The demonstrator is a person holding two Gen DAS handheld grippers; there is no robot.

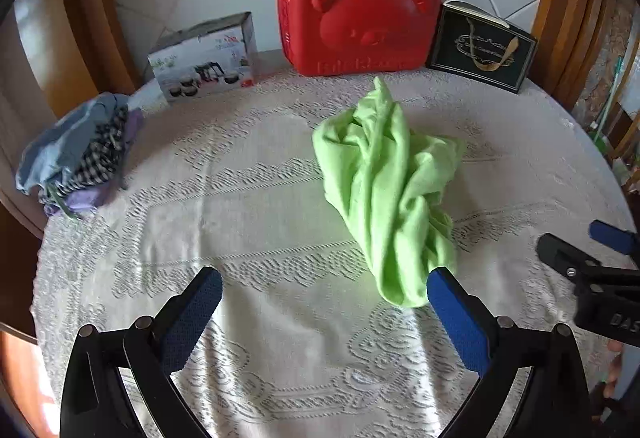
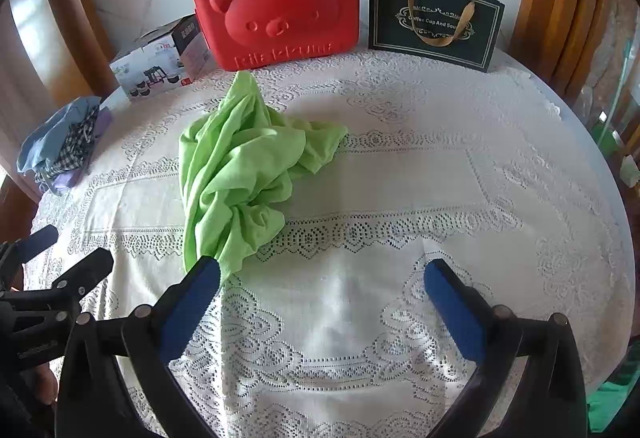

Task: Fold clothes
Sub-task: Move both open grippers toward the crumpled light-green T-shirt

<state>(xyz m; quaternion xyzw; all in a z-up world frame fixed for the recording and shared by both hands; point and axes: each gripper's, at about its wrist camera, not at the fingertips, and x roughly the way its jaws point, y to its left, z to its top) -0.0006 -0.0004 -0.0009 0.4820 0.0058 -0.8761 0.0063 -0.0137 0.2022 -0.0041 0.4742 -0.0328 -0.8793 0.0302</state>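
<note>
- The crumpled garment (image 1: 384, 189) is plain light green.
- The tablecloth (image 1: 256, 318) is cream-white lace with bands of openwork and scrolling rosettes.
- The case (image 1: 356, 17) is solid red with a bear face moulded in the same red.
- The gift bag (image 2: 434, 23) is black with a gold ornamental frame, gold lettering and a tan ribbon handle.
- The box (image 1: 206, 57) is white and grey, printed with dark pots.
- The pile of clothes (image 1: 80, 153) shows pale blue, black-and-white check and what looks like lilac.
- Both grippers' pads (image 2: 454, 312) are blue on black arms.

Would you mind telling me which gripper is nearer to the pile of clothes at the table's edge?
Left. The left gripper sits on the same side as the pile of clothes; the right gripper is farther away, beyond the green garment.
</note>
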